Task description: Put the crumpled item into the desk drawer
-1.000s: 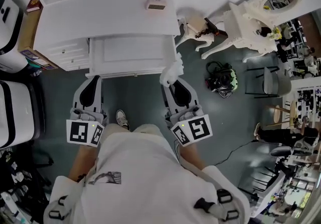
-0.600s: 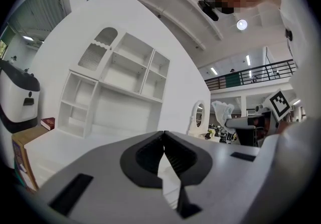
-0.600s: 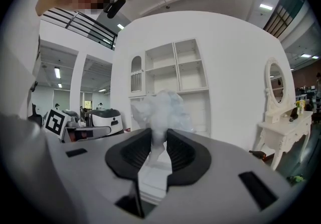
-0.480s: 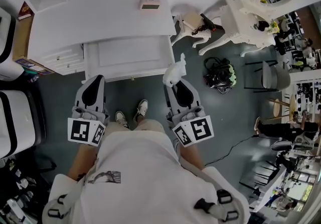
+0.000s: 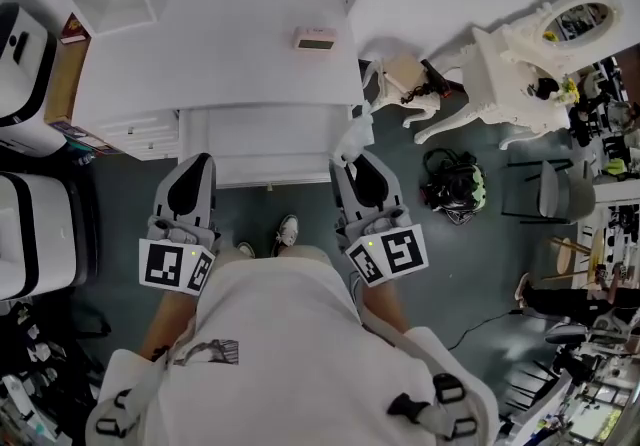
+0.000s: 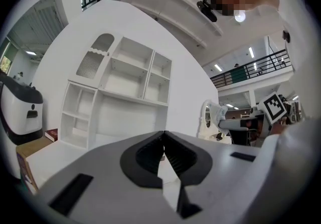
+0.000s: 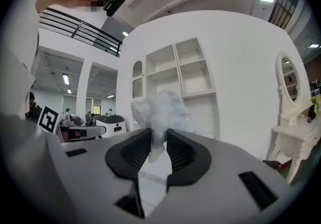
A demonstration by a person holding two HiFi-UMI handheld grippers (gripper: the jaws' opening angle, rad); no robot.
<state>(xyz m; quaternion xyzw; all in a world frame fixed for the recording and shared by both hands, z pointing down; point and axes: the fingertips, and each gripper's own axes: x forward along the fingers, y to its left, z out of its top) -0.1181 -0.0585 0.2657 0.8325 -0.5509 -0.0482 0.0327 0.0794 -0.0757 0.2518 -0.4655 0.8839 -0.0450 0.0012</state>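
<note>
Crumpled item [image 7: 160,110], a white wad, sits pinched in the right gripper [image 7: 158,140], with most of it bulging up above the jaws.

Desk [image 5: 250,44], white, fills the top of the head view, straight ahead of the person. Drawer [image 5: 265,139] runs along its near edge, long axis left to right across the person. It looks pulled out toward them, but I can't be sure from this angle.

Left gripper [image 5: 197,159] is near the drawer's left front corner. Its jaws are together, tips touching, nothing between them. Right gripper [image 5: 350,162] is at the drawer's right front corner, jaws partly closed and clamped on the wad.

Crumpled item [image 5: 350,139] overlaps that right corner in the head view, so it looks to be at the drawer's edge, not yet over the middle. The drawer's body lies ahead of the right gripper and off to its left.

Judgement: the right hand is the only candidate, since it already carries the wad. The next move probably calls for a short reach forward and left over the drawer, then opening the jaws. The left gripper is free if the drawer needs more pull.
</note>
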